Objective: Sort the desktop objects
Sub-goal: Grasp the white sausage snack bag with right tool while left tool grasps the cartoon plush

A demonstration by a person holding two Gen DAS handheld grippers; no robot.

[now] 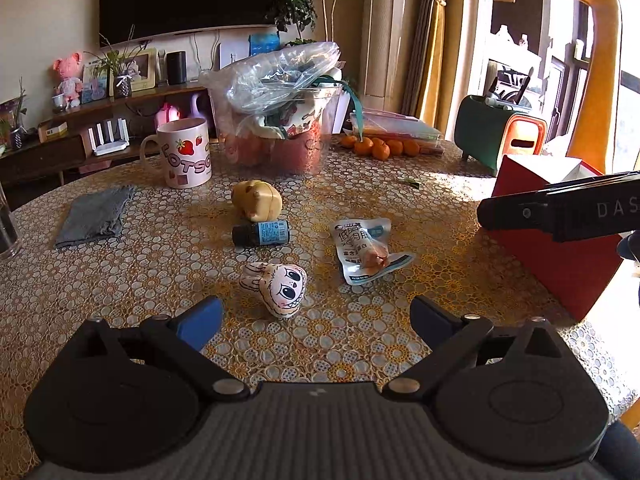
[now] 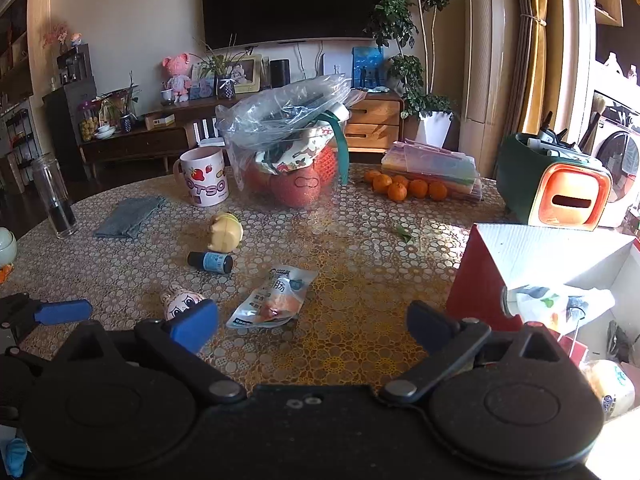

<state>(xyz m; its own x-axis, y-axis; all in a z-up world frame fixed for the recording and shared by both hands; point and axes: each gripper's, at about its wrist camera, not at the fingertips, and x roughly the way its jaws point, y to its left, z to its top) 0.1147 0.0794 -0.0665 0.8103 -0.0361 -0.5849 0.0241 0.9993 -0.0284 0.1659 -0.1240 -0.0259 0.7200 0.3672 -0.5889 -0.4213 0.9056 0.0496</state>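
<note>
Four small things lie on the lace-patterned table: a white plush toy with a drawn face (image 1: pixel 276 286) (image 2: pixel 180 304), a dark bottle with a blue label (image 1: pixel 261 233) (image 2: pixel 211 262), a yellow toy (image 1: pixel 256 199) (image 2: pixel 226 232) and a sausage snack packet (image 1: pixel 366 250) (image 2: pixel 274 296). My left gripper (image 1: pixel 316 306) stands open just short of the plush toy, with nothing between its blue fingers. My right gripper (image 2: pixel 312 310) is open and empty too, the packet ahead of it to the left. A red box with a white inside (image 1: pixel 560 264) (image 2: pixel 540 256) sits at the right and holds a packet (image 2: pixel 560 304).
Behind the objects stand a strawberry mug (image 1: pixel 186 156), a folded grey cloth (image 1: pixel 94 220), a clear tub under a plastic bag (image 1: pixel 280 120), several tangerines (image 1: pixel 380 147) and a green-and-orange holder (image 2: pixel 556 184). A glass jar (image 2: pixel 54 196) is at the far left.
</note>
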